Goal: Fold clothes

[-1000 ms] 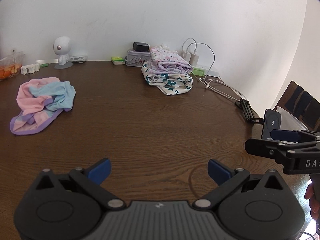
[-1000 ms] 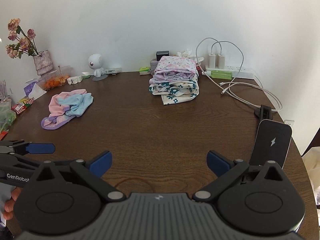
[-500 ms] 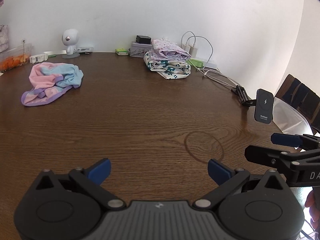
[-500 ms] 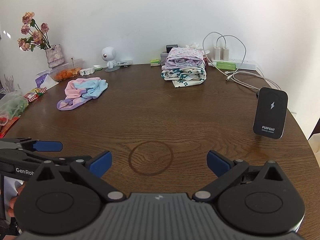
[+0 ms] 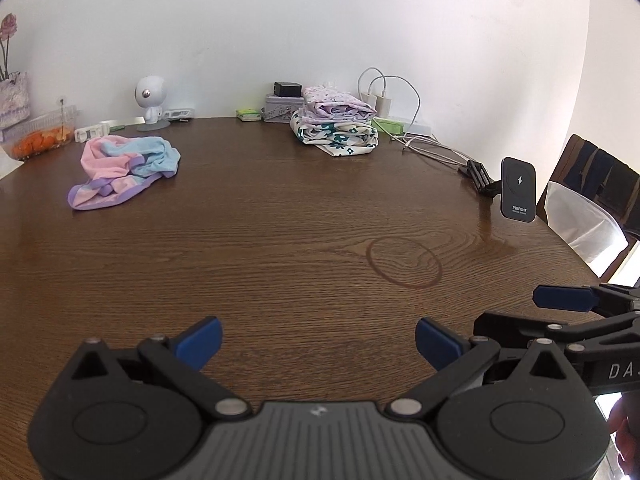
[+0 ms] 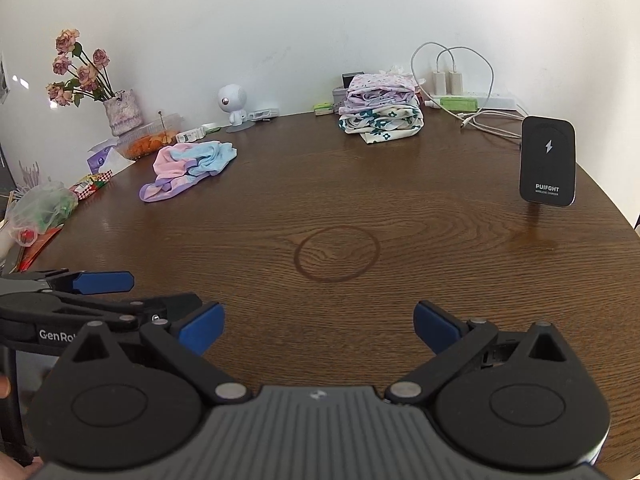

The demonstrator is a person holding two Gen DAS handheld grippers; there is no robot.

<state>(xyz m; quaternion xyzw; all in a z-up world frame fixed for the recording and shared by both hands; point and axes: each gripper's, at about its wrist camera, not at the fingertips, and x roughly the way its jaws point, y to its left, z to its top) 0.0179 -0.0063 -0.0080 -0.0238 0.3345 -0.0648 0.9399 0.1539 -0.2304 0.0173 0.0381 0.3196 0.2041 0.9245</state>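
A crumpled pink, blue and purple garment [image 5: 122, 170] [image 6: 188, 168] lies at the far left of the round wooden table [image 5: 280, 240] [image 6: 400, 216]. At the back stands a stack of folded floral clothes [image 5: 336, 126] [image 6: 380, 108]. My left gripper [image 5: 318, 344] hovers open over the near table edge, nothing between its blue pads. Level with it on the right, my right gripper [image 6: 318, 330] is open and empty too. Each gripper shows at the side of the other's view: the right gripper [image 5: 568, 312] and the left gripper [image 6: 100, 296].
A black wireless charger stand [image 5: 519, 189] [image 6: 549, 160] is at the right edge, with white cables [image 5: 432, 146] behind it. A white figurine [image 5: 150, 102], a vase of flowers [image 6: 120, 110], a food tub [image 6: 154, 142] and a bag [image 6: 42, 208] line the left. A chair [image 5: 592, 200] stands right.
Both grippers have pulled back toward the near edge of the table, so the clothes look farther away and a ring mark on the wood has come into view. Both stayed open.
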